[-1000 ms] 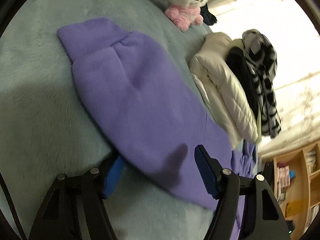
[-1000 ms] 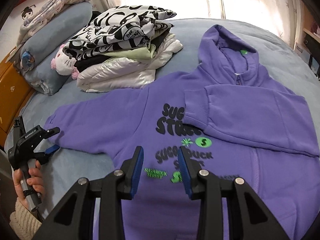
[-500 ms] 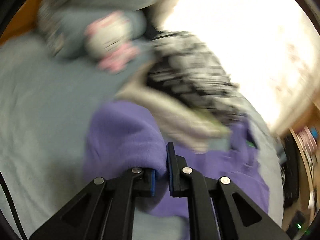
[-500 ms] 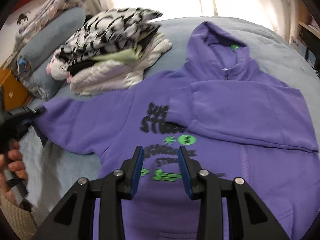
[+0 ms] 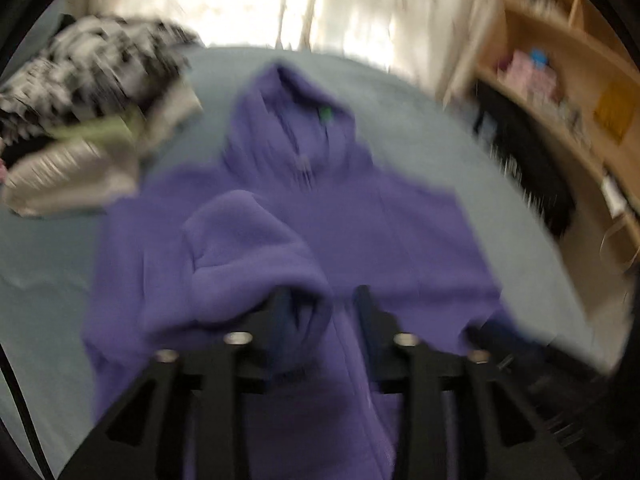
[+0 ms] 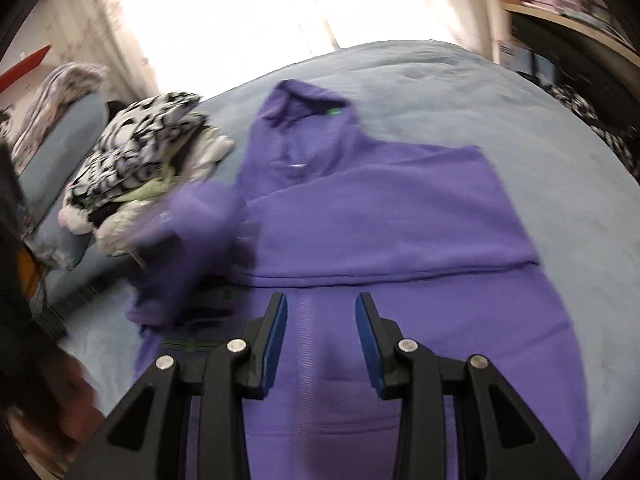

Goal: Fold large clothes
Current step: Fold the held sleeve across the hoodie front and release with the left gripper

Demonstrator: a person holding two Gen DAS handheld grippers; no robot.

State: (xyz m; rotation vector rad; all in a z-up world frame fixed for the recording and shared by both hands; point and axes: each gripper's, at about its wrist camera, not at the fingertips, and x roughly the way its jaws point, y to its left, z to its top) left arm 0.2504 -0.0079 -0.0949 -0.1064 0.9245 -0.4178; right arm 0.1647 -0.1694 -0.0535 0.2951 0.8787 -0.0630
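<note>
Clothes pile (image 6: 136, 168), bed (image 6: 460, 92), perhaps shelving (image 5: 560, 92)

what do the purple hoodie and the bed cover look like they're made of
Purple hoodie: looks like thick knit fleece, matte, with soft rounded folds and no shine. Bed cover: pale blue-grey, apparently plush or velvety, with a faint soft sheen; blur hides the weave.

A grey-blue bed (image 6: 460, 92) carries the purple hoodie (image 6: 380, 216) beside a stack of folded clothes (image 6: 136, 160).

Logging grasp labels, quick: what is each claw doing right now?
Left claw: open, the purple hoodie's sleeve draped at its fingers.
Right claw: open, empty, over the hoodie's body.
</note>
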